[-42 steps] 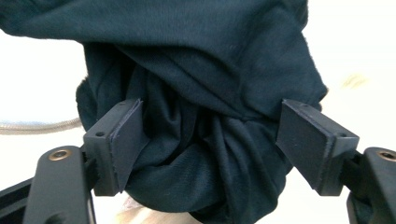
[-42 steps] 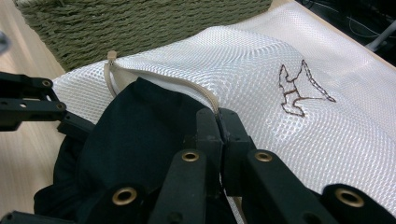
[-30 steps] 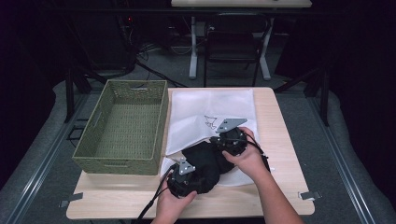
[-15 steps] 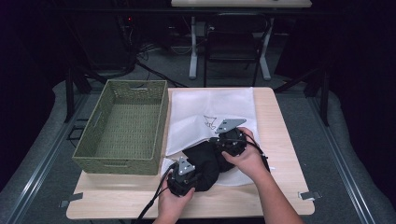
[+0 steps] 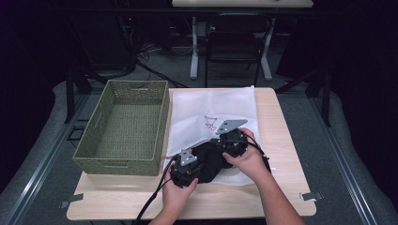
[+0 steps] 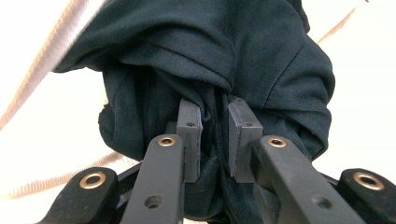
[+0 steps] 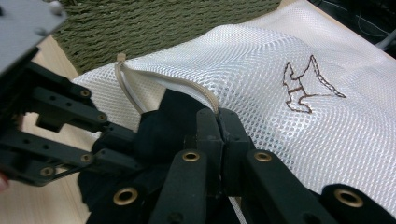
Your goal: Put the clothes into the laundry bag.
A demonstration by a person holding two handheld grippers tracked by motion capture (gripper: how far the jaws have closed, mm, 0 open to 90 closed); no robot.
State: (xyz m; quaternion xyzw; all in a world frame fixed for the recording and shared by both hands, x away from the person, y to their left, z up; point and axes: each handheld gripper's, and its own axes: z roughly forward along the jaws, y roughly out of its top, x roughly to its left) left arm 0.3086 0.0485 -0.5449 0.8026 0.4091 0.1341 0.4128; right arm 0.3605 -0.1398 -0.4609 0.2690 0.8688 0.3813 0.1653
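A black garment (image 5: pixel 210 161) lies bunched at the mouth of a white mesh bag (image 5: pixel 211 108) on the table. My left gripper (image 5: pixel 199 165) has just been closing, and its jaws now pinch a fold of the black garment (image 6: pixel 224 46) between the pads; left gripper (image 6: pixel 215 126). My right gripper (image 5: pixel 214 148) is shut on the bag's rim, by the beige drawstring (image 7: pixel 163 81); right gripper (image 7: pixel 218 121). In the right gripper view the rim is held up over the garment (image 7: pixel 173 121), with the left gripper (image 7: pixel 109 142) reaching in from the left.
A green woven basket (image 5: pixel 117 166) stands on the left of the table, against the bag's left edge. Bare wooden tabletop (image 5: pixel 281 187) shows along the near edge and the right. Cables trail from both grippers off the near edge.
The left gripper has edged slightly away from the person, into the garment. The right hand and the bag have stayed in place.
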